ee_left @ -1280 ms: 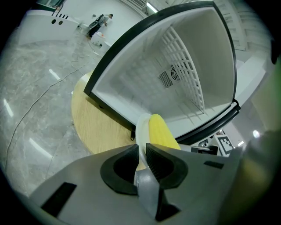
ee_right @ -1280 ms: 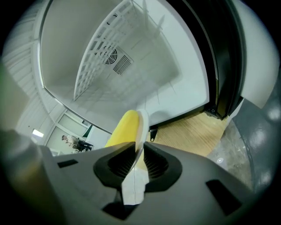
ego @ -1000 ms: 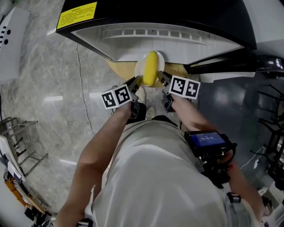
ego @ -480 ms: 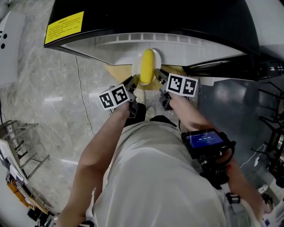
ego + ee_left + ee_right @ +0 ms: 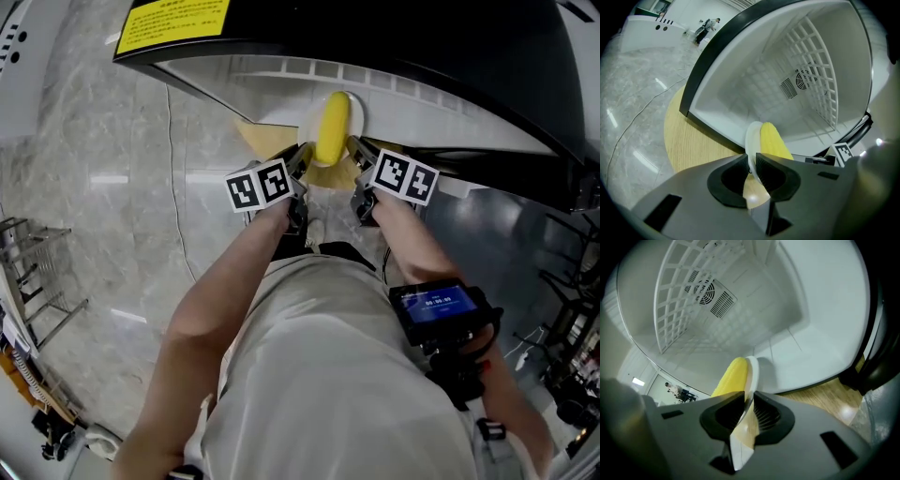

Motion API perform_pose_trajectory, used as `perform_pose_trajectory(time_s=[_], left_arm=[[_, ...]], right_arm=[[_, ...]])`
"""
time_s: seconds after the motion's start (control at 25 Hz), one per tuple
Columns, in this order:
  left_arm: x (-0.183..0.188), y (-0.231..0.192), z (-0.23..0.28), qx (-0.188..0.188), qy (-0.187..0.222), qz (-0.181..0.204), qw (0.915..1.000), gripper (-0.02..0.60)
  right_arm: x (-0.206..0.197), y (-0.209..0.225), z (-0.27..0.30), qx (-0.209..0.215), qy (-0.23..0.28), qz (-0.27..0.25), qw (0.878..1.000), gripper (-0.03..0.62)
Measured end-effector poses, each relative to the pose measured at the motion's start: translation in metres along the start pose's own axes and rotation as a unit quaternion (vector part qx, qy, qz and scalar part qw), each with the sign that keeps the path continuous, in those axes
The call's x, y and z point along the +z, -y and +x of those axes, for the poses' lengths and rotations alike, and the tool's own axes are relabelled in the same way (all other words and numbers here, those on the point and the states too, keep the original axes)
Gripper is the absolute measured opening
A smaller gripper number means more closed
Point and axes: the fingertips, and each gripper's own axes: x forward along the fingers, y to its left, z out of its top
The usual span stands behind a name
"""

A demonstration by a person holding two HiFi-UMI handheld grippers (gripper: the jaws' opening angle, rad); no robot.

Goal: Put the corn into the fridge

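Head view looks steeply down on the person's two arms reaching toward the mouth of a small black fridge [image 5: 394, 47] with a white inside, which stands on a round wooden worktop [image 5: 255, 139]. The corn [image 5: 332, 127] lies lengthwise on a white plate [image 5: 306, 136], and the plate is carried from both sides. The left gripper [image 5: 302, 161] has its jaws closed down on the near-left rim, and the right gripper [image 5: 356, 150] has its jaws closed on the near-right rim. Each pair has only the thin plate edge between its jaws. In the left gripper view and the right gripper view the plate's far edge sits at the fridge's lower lip, at the threshold rather than inside. The bare white floor of the compartment lies ahead, with a white wire rack [image 5: 820, 70] and a fan vent [image 5: 802, 79] deeper in. The step in hand, as I judge it, is the carry-in: the corn is at the doorway, not yet in. The next move calls for pushing both grippers forward together, level so the cob does not roll. The plate should then be lowered onto the fridge floor before either pair of jaws lets go.
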Motion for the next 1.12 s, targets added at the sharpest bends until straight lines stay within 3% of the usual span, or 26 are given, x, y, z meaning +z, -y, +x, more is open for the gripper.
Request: perform_pose_trajectory(time_s=[0.64,1.12], left_arm=[[0.043,-0.028,0.035,0.033,-0.005,0.033,0.9989,0.052],[0.064,-0.018,0.062,0.046,-0.011,0.057,0.9972,0.052]], right_arm=[[0.025,0.006,0.043,-0.001,0.043,0.039,0.998,0.052],[0.053,0.019,0.05,-0.012,0.082,0.062,0.995,0.052]])
